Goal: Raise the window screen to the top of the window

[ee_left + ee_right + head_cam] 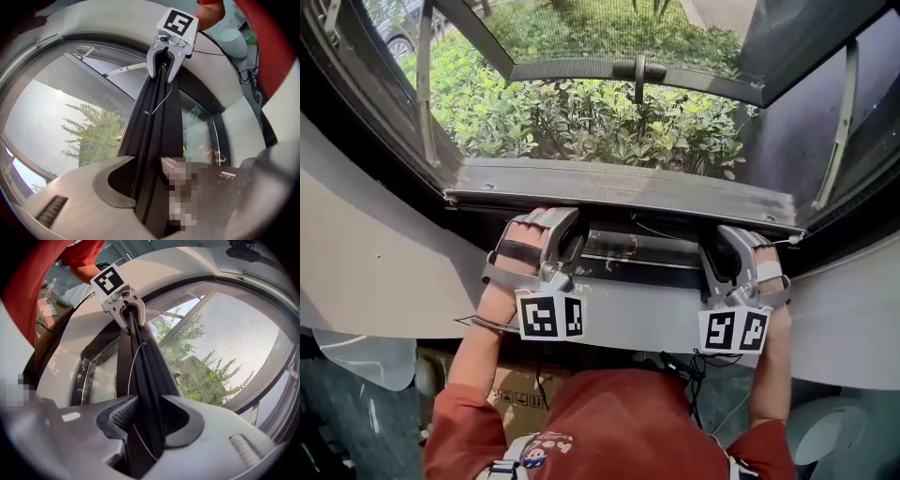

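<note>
Head view: the person leans over the pale sill (384, 272). The left gripper (546, 223) and the right gripper (739, 236) are set well apart on the bottom bar (619, 187) of the window screen, likely so that it would rise level rather than skew. The bar lies low, just beyond the sill, with shrubs (581, 122) outside, so the raise looks not yet done.

Left gripper view: the dark bar (154, 131) runs between the spread jaws toward the other gripper, with mesh (51, 126) beside it. A mosaic patch covers one pad, so contact there is uncertain.

Right gripper view: the bar (145, 380) again sits between parted jaws. The ribbed pad (115, 416) shows beside it and a dark gap shows at the far jaw, so this gripper straddles the bar without clamping it.
</note>
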Demonstrator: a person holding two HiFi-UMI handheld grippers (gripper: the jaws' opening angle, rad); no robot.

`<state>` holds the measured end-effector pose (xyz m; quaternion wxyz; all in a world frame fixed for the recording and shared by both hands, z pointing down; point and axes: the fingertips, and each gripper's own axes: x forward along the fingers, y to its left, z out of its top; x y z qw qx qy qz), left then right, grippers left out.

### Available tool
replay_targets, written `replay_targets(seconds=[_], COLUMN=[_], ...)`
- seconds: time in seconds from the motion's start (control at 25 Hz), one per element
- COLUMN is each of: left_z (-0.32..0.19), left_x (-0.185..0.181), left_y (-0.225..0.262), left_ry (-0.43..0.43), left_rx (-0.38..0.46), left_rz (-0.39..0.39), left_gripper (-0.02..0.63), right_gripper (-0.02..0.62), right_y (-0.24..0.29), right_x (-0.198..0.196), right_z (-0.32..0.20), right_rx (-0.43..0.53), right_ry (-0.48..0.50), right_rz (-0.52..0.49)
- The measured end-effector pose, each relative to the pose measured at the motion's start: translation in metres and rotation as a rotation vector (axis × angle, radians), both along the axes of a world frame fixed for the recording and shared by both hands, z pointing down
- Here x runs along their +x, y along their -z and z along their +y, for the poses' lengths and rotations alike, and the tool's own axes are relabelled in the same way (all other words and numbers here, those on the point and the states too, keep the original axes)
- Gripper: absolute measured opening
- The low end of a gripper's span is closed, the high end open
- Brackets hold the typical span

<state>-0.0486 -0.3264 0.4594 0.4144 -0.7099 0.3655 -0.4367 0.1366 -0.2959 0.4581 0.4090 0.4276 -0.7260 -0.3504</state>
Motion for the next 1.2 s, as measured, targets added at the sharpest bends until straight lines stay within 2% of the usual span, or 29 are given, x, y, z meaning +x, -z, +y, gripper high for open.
replay_targets(seconds=[0.16,0.28,0.52,0.64,0.72,0.8,0.88,1.0,1.2], left_z=[-0.001,0.002,0.006,0.008,0.006,0.003,0.001,0.001,-0.003], left_x=[0.001,0.001,0.0,-0.002,-0.003,-0.003,-0.004,-0.003,-0.003], left_y=[-0.001,-0.002,0.002,0.018,0.028,0.041,0.055,0.071,0.107], left_ry=[-0.012,-0.032,-0.038,-0.035,-0.024,-0.009,0.001,0.011,0.044], left_rx=[-0.085,-0.068,-0.07,-0.058,-0.011,0.076,0.147,0.22,0.359], left_rz=[0.052,0.062,0.025,0.053,0.047,0.04,0.041,0.019,-0.027], left_gripper=[0.143,0.141,0.133,0.127,0.114,0.068,0.064,0.063,0.038], right_gripper=[0.155,0.156,0.149,0.127,0.113,0.1,0.071,0.067,0.051], right_y=[-0.003,-0.005,0.002,0.018,0.028,0.039,0.053,0.069,0.099], right_x=[0.0,-0.001,-0.001,-0.001,0.0,0.001,0.002,0.003,0.004], right_z=[-0.002,0.002,0.006,0.006,0.005,0.003,0.001,0.0,-0.007], right_rx=[0.001,-0.018,-0.015,0.005,0.037,0.104,0.172,0.228,0.355], right_ry=[0.012,0.024,0.025,0.027,0.02,0.012,0.001,-0.015,-0.09], right_rz=[-0.019,-0.01,-0.006,-0.013,0.003,0.016,0.031,0.062,0.225])
